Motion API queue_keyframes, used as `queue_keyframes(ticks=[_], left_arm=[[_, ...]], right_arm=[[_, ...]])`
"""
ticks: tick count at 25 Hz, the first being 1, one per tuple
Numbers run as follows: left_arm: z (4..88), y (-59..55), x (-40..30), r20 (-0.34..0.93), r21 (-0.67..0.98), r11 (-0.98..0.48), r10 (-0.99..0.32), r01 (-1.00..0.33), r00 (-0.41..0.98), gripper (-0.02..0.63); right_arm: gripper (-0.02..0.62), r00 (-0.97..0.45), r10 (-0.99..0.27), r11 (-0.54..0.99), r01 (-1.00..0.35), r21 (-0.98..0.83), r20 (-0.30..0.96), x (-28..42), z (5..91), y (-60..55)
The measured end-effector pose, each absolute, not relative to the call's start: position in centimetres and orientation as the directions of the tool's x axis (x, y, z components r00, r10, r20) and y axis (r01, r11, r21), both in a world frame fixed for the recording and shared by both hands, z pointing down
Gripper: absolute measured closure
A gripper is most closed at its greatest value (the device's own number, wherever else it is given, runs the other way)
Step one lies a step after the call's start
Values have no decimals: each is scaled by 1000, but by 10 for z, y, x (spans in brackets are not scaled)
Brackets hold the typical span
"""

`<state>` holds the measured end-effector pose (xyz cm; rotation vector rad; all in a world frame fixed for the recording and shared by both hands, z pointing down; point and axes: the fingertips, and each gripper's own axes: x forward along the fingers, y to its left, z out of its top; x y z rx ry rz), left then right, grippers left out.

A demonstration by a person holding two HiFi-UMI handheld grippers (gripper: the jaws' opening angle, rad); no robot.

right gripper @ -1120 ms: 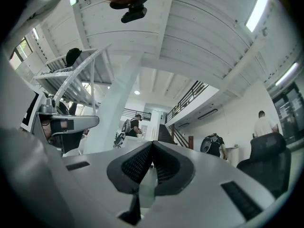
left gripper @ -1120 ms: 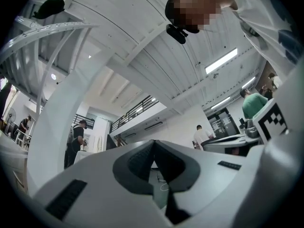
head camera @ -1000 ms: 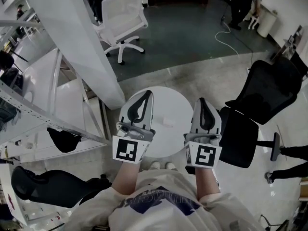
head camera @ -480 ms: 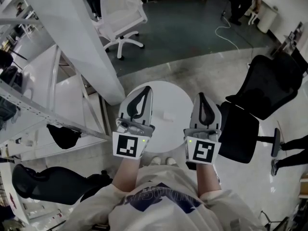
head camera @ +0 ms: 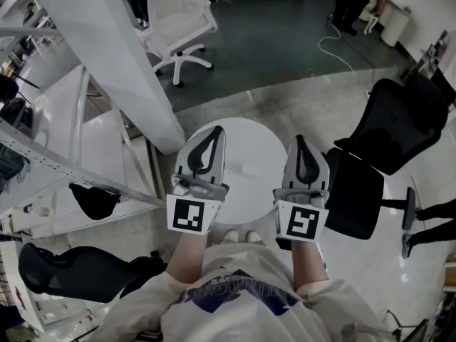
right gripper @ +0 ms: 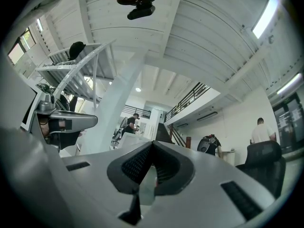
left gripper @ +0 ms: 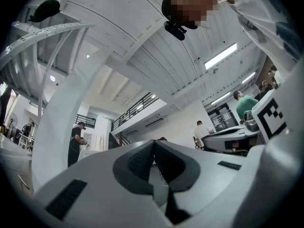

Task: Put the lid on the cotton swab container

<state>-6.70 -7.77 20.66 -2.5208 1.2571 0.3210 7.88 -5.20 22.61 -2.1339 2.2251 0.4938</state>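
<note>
I look down on a small round white table with both grippers held level above it, side by side. My left gripper hangs over the table's left part, jaws shut and nothing between them. My right gripper hangs over the table's right edge, also shut and empty. One small pale thing lies on the tabletop between them; it is too small to tell what it is. The left gripper view shows only the shut left gripper against ceiling and a far hall. In the right gripper view the right gripper shows the same.
A white pillar rises just left of the table, beside a metal rack. A white office chair stands behind. Black chairs stand at the right and lower left. A cable lies on the floor.
The head view has shifted slightly. Both grippers keep the same pose over the table, shut throughout.
</note>
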Motion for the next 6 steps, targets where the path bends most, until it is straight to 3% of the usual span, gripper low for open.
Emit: queue_keyframes(ticks=[6], left_arm=[[208, -78, -66, -328, -178, -563, -739, -807, 588, 607]], right_arm=[[589, -69, -970, 16, -974, 224, -235, 81, 226, -52]])
